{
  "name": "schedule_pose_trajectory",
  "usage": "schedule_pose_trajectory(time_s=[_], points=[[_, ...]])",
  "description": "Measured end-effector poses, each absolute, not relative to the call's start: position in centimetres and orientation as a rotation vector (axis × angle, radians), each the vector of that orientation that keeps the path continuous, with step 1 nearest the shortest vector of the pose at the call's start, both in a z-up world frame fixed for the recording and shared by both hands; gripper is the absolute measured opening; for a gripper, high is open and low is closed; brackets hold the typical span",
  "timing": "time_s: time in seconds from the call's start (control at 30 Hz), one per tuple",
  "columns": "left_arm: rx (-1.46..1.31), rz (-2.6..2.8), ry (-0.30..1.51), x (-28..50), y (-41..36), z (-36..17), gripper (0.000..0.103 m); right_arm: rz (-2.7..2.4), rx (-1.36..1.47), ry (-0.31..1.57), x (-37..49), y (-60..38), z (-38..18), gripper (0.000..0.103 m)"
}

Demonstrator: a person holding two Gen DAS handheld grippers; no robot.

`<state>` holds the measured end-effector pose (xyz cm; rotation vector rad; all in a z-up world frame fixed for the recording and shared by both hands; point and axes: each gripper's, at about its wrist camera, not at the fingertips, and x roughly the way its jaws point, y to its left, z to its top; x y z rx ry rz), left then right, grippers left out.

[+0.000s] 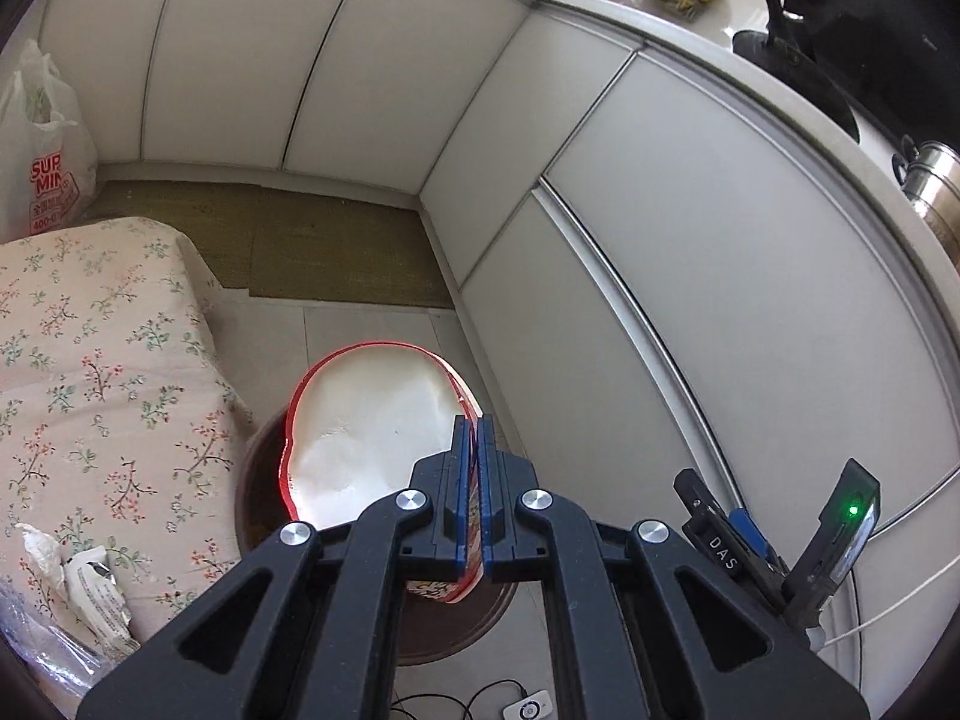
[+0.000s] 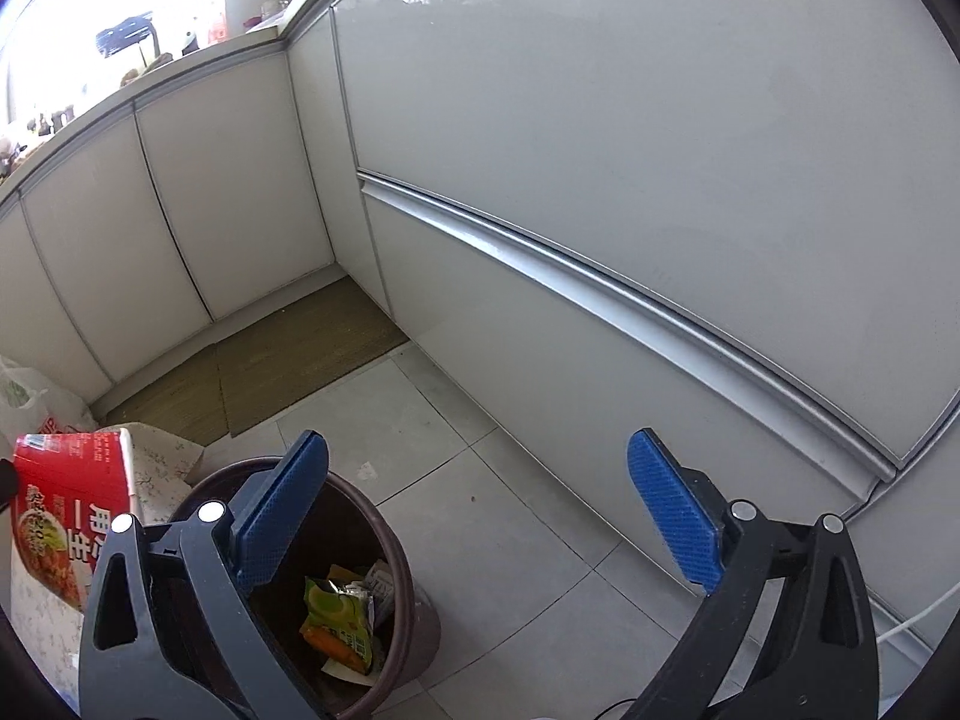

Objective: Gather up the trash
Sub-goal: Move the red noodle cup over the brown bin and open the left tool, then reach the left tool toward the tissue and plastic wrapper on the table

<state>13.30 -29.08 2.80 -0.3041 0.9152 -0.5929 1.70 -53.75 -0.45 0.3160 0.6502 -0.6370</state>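
Left gripper (image 1: 478, 468) nearest, jaws clenched on wall of red-rimmed white paper noodle bowl (image 1: 372, 438), held tilted above round brown trash bin (image 2: 336, 594). We centre bowl over bin mouth, then release. Right gripper (image 2: 480, 516) above bin, jaws spread, empty.

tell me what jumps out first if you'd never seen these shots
The red-rimmed instant noodle cup, squashed out of round with its white inside facing the left wrist camera, is pinched by its wall in the left gripper right above the brown trash bin. The bin sits on grey floor tiles by white cabinets, with a green snack wrapper already inside. The right gripper hangs wide open and empty above the bin.
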Motion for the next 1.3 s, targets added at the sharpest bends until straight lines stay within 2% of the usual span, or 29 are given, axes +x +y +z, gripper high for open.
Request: schedule_pose_trajectory(time_s=[0.2, 0.27, 0.3, 0.33, 0.47, 0.6, 0.9, 1.3], points=[[-0.255, -0.572, 0.985, 13.8, -31.3, 0.7, 0.005, -0.627, 0.321, 0.666, 2.2, -53.8, -0.9, 0.096], [-0.236, -0.556, 0.998, 13.8, -31.5, 0.3, 0.021, -0.622, 0.318, 0.671, 2.3, -53.5, -1.0, 0.096], [-0.235, -0.545, 1.0, 13.8, -31.3, 0.2, 0.039, -0.618, 0.316, 0.675, 2.4, -53.4, -1.0, 0.096], [-0.238, -0.529, 0.993, 13.7, -30.9, 0.1, 0.048, -0.614, 0.314, 0.678, 2.5, -53.3, -1.1, 0.096], [-0.159, -0.466, 0.922, 13.1, -29.9, 0.8, 0.049, -0.598, 0.295, 0.688, 2.8, -52.6, -1.0, 0.096], [-0.119, -0.41, 0.873, 12.3, -28.8, 1.4, 0.066, -0.573, 0.276, 0.704, 3.4, -51.5, -1.0, 0.096], [-0.06, -0.314, 0.848, 11.3, -25.9, 1.2, 0.069, -0.503, 0.215, 0.736, 4.8, -47.9, -0.6, 0.096], [-0.074, -0.141, 0.888, 11.1, -16.7, -1.1, 0.069, -0.322, 0.021, 0.801, 8.8, -38.9, -1.1, 0.096]])
